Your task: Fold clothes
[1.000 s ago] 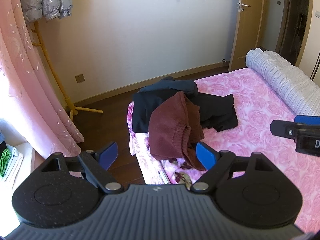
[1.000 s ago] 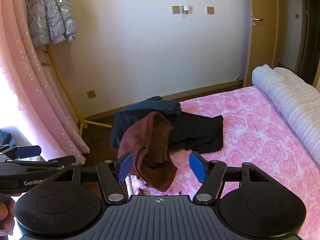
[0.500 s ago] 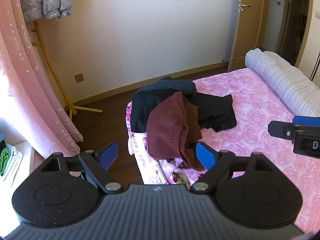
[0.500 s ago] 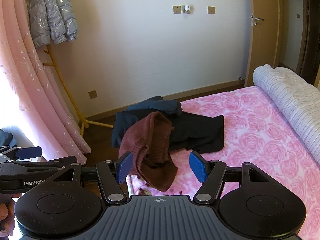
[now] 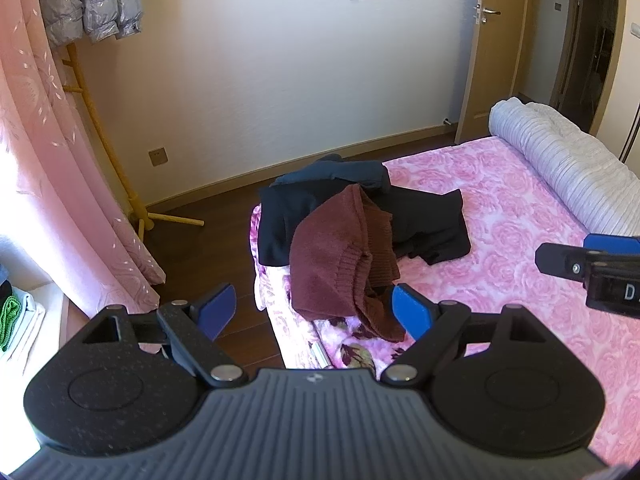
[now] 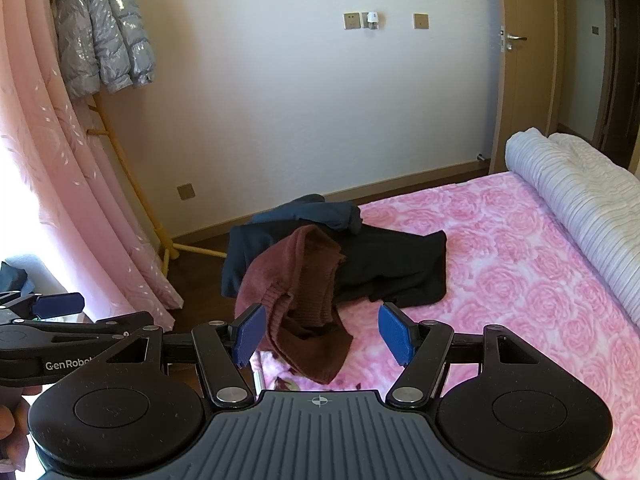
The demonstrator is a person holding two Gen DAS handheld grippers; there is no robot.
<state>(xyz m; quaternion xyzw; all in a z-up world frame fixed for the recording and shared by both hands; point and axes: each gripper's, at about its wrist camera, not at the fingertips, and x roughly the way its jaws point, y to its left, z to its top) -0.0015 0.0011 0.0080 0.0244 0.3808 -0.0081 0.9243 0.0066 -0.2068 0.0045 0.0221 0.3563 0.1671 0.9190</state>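
Note:
A maroon knit sweater lies crumpled on the near left corner of the pink floral bed. Beneath it lie a black garment and a dark blue one. My left gripper hovers open above the bed corner, short of the sweater, with nothing between its fingers. My right gripper is open too, above the sweater's near hem, empty. Each gripper shows at the edge of the other's view: the right gripper and the left gripper.
A rolled grey-white quilt lies along the bed's right side. Pink curtains and a wooden coat stand with a silver jacket stand left. Dark wood floor lies beyond the bed corner. A door is at the back right.

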